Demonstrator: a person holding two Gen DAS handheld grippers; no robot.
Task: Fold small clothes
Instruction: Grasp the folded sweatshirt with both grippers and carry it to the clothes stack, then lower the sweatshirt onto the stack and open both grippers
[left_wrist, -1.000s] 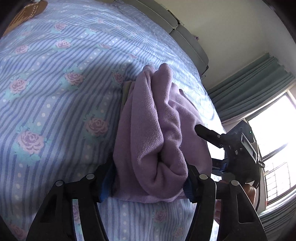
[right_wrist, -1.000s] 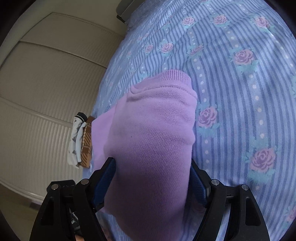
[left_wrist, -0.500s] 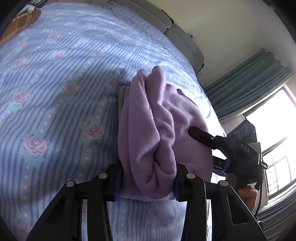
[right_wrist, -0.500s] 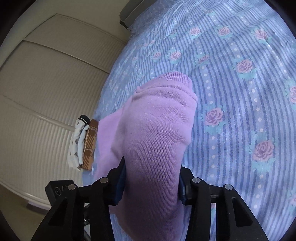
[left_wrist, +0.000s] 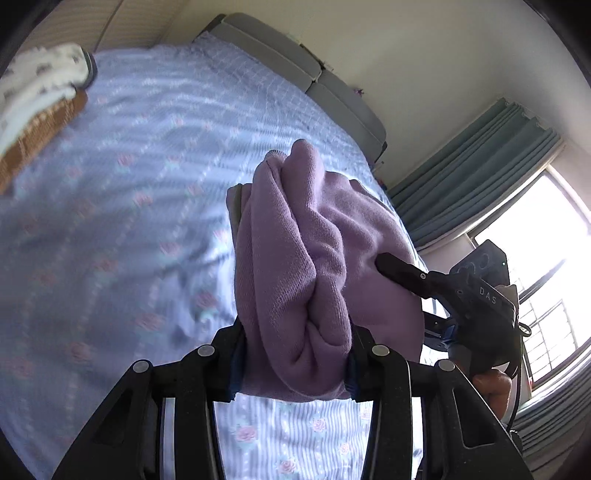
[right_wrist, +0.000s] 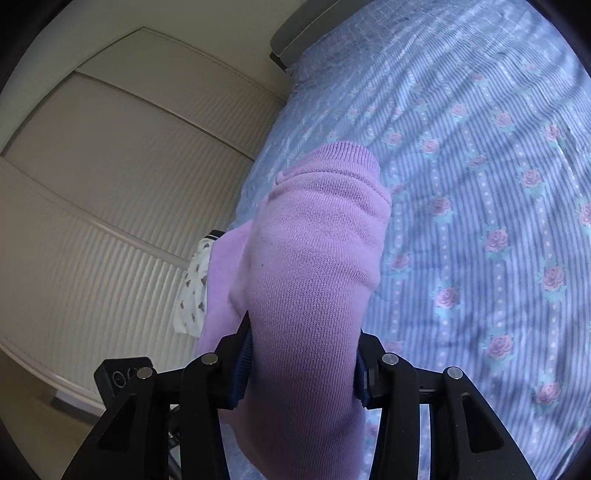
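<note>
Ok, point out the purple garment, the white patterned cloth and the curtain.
purple garment (left_wrist: 295, 266): left wrist view, on the bunched folds ahead of the gripper.
white patterned cloth (right_wrist: 194, 291): right wrist view, on its hanging middle.
curtain (left_wrist: 476, 166): left wrist view, on the pleats beside the window.

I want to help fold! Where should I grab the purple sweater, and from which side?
Probably by its two ends, one from each side. The sweater is a soft folded bundle, so one pinch would likely let it sag open. The left gripper and right gripper each squeeze a bunched end of it above the bed.
</note>
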